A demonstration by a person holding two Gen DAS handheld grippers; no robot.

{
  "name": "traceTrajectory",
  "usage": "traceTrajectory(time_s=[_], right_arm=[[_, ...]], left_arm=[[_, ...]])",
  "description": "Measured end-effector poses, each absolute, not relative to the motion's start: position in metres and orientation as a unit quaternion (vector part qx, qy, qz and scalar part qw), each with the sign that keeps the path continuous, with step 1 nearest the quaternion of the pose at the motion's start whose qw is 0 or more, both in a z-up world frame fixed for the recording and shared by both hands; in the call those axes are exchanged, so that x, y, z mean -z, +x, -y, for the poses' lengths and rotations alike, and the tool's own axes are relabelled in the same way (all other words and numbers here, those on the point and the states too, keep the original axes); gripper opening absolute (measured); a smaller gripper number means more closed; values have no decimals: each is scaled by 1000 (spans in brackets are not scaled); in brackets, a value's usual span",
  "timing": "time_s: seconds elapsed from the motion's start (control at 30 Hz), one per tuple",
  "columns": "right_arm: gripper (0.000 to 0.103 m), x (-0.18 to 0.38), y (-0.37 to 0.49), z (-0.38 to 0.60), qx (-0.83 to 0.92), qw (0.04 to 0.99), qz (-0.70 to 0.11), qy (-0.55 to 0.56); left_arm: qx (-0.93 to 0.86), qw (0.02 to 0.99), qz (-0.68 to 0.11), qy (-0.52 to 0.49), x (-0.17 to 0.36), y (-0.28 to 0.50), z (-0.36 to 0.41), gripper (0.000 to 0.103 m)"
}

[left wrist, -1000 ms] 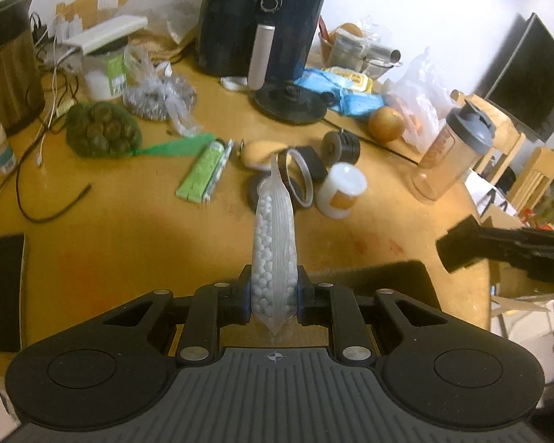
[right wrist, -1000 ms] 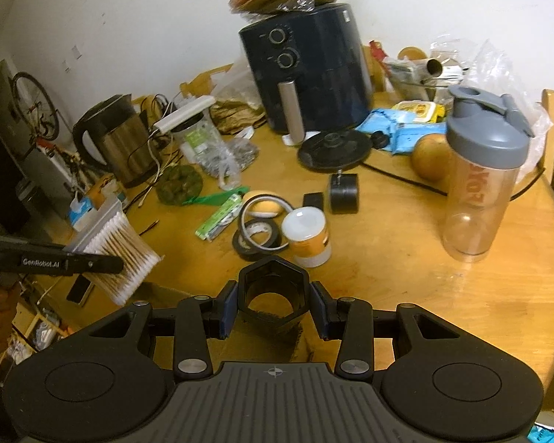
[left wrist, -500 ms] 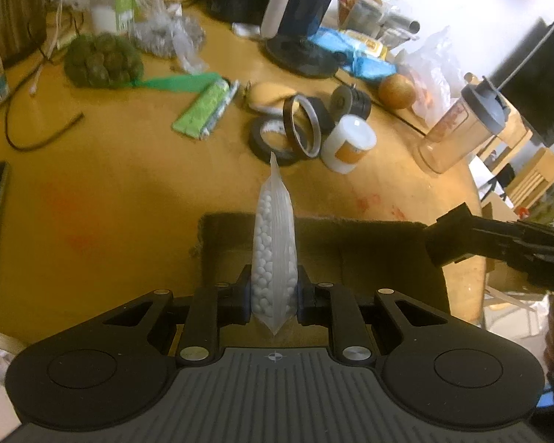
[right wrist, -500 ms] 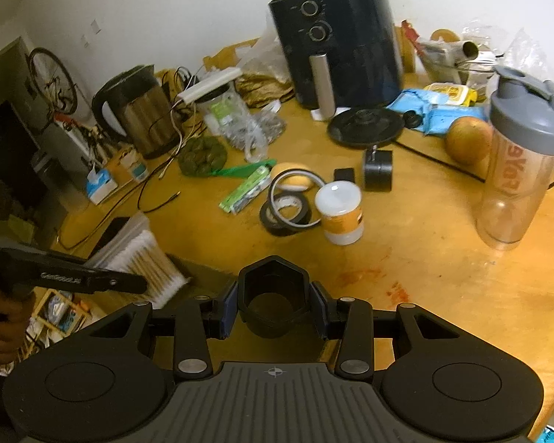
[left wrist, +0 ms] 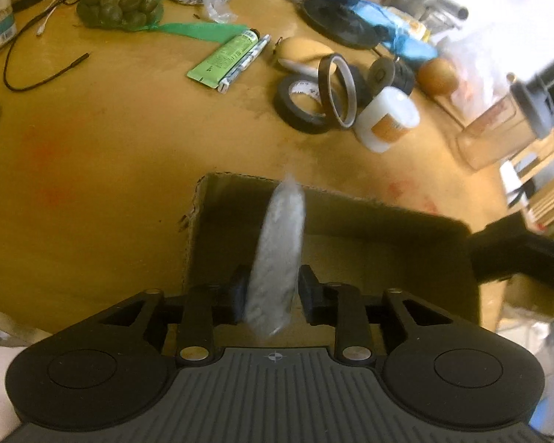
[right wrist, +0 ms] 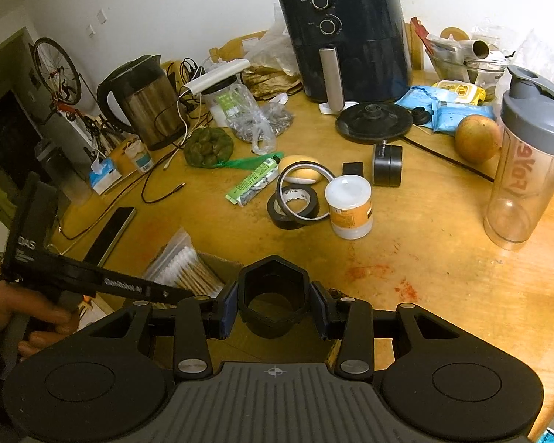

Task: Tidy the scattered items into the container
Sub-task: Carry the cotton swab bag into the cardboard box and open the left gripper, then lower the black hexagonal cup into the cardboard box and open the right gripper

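Note:
My left gripper [left wrist: 272,291] is over the open cardboard box [left wrist: 387,214] at the table's near edge. Its jaws stand slightly apart around a clear bag of cotton swabs [left wrist: 277,262], which is blurred and tilted; there are gaps at both sides. The bag also shows in the right wrist view [right wrist: 183,269] over the box corner [right wrist: 225,264]. My right gripper [right wrist: 273,304] is shut on a black hexagonal cup [right wrist: 273,295], beside the box. Tape rolls [right wrist: 295,199], a white jar [right wrist: 349,206] and a green tube [right wrist: 253,181] lie on the table.
A shaker bottle [right wrist: 528,170], an orange [right wrist: 478,138], a black air fryer [right wrist: 345,37], a kettle [right wrist: 140,101], a net of green fruit [right wrist: 208,146], cables and a phone [right wrist: 110,234] crowd the round wooden table [right wrist: 424,258].
My left gripper has moved over the box and its jaws have parted, with the swab bag now loose and blurred between them. My right gripper drew back a little, still holding the cup.

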State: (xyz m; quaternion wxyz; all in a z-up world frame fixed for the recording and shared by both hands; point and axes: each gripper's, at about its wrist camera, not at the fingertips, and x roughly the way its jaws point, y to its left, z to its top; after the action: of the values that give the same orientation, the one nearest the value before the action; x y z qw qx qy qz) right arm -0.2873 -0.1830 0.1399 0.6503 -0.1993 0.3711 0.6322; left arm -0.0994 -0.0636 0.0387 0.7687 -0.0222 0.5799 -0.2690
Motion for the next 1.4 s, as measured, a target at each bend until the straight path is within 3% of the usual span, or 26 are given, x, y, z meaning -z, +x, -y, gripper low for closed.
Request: traceTrajectory(time_s=[0.07,0.17,0.23,0.6,1.03,1.4], right_arm=[[44,-139,-287,183,-632,651,-371,-199],[44,-139,-287,184,-631,651,-372,-198],[44,-139,-287,183,-631,652,-372,-198],[44,-138,-290,178,-632,650,-370,-201],[44,-138,-292,175,-631,653,-370,-198],[44,-132,-293,171,-629,650,-374,-206]], left_arm=[[271,774,-573,0,-43,-102,66,51],[279,781,-559,24,-53,-107,68,56],[279,787,-548,47,-61,-111,69,66],[328,809,-484,53,-97,-120,66,66],[327,772,-543,42,-60,-104,73,66],[319,793,-517,41,-80,-106,64,66]])
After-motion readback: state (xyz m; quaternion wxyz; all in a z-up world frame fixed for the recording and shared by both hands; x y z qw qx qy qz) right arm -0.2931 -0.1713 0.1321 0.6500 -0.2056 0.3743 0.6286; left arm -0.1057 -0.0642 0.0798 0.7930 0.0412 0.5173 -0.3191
